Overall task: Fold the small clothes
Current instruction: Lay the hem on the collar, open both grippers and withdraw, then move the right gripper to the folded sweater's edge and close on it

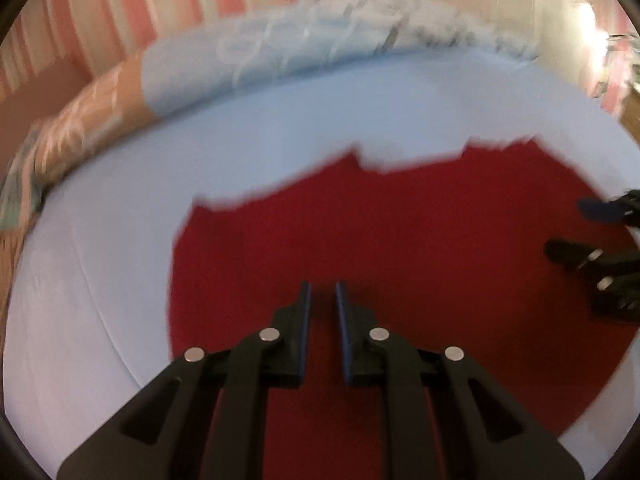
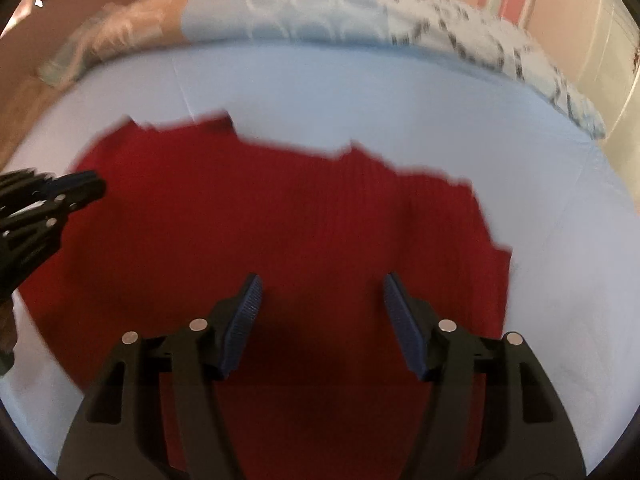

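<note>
Hovering over a red ribbed knit garment (image 2: pixel 280 232) spread flat on the pale blue bed sheet (image 1: pixel 280 128), I held both tools empty. My left tool (image 1: pixel 322 288) had its blue pads nearly together with only a narrow gap, gripping nothing. My right tool (image 2: pixel 322 284) stood wide open above the cloth. A patterned pillow (image 2: pixel 460 28) lay along the bed's far edge. To fold well, I judged each tool should pinch a near corner cleanly, then carry both across evenly.
</note>
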{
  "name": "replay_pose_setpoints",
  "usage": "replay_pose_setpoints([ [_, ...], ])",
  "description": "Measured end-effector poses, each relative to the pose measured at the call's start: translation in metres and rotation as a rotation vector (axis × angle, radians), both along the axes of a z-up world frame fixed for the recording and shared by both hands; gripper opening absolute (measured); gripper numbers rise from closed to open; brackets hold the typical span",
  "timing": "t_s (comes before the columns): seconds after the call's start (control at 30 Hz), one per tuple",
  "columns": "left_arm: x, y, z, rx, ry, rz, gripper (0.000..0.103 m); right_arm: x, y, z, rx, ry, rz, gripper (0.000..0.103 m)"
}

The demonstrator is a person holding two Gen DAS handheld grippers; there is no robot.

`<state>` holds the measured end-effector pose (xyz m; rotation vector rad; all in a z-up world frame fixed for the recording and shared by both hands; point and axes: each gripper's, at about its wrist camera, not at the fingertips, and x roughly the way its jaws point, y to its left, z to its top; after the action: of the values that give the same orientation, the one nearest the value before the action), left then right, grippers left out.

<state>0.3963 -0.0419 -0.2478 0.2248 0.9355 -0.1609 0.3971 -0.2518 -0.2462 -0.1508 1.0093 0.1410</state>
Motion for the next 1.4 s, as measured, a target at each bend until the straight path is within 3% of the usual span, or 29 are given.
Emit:
replay_pose_setpoints([
  [0.07, 0.007, 0.003, -0.011, 0.017, -0.003, 0.027, 0.014, 0.01, -0.009, -0.009, 0.009, 0.012, -0.054, 0.082],
  [0.17, 0.019, -0.001, -0.005, 0.074, -0.023, 0.076, 0.014, 0.02, -0.022, -0.006, 0.047, 0.006, -0.121, 0.083],
  [0.33, 0.015, 0.026, 0.017, 0.038, -0.058, 0.164, 0.015, 0.0, -0.044, 0.011, -0.007, -0.018, -0.138, 0.08],
  [0.4, 0.003, 0.049, 0.025, 0.021, -0.067, 0.186, 0.028, -0.015, -0.059, 0.017, 0.017, -0.022, -0.14, 0.081],
  [0.53, -0.034, 0.095, 0.032, -0.032, -0.076, 0.227, 0.03, -0.047, -0.096, 0.016, 0.167, 0.015, -0.185, 0.083],
  [0.67, -0.08, 0.126, 0.029, -0.085, -0.055, 0.253, 0.03, -0.083, -0.111, 0.014, 0.23, 0.019, -0.223, 0.083],
  [0.83, -0.123, 0.128, 0.019, -0.122, -0.042, 0.207, 0.03, -0.118, -0.108, 0.02, 0.266, -0.036, -0.205, 0.083],
  [0.93, -0.129, 0.126, 0.016, -0.152, -0.027, 0.222, 0.03, -0.125, -0.113, 0.017, 0.325, -0.02, -0.241, 0.083],
  [1.03, -0.134, 0.125, 0.018, -0.166, -0.031, 0.243, 0.03, -0.133, -0.108, 0.021, 0.294, -0.033, -0.23, 0.083],
  [1.4, -0.13, 0.093, 0.08, -0.198, -0.156, 0.159, 0.03, -0.118, -0.117, 0.036, 0.303, -0.067, -0.228, 0.083],
])
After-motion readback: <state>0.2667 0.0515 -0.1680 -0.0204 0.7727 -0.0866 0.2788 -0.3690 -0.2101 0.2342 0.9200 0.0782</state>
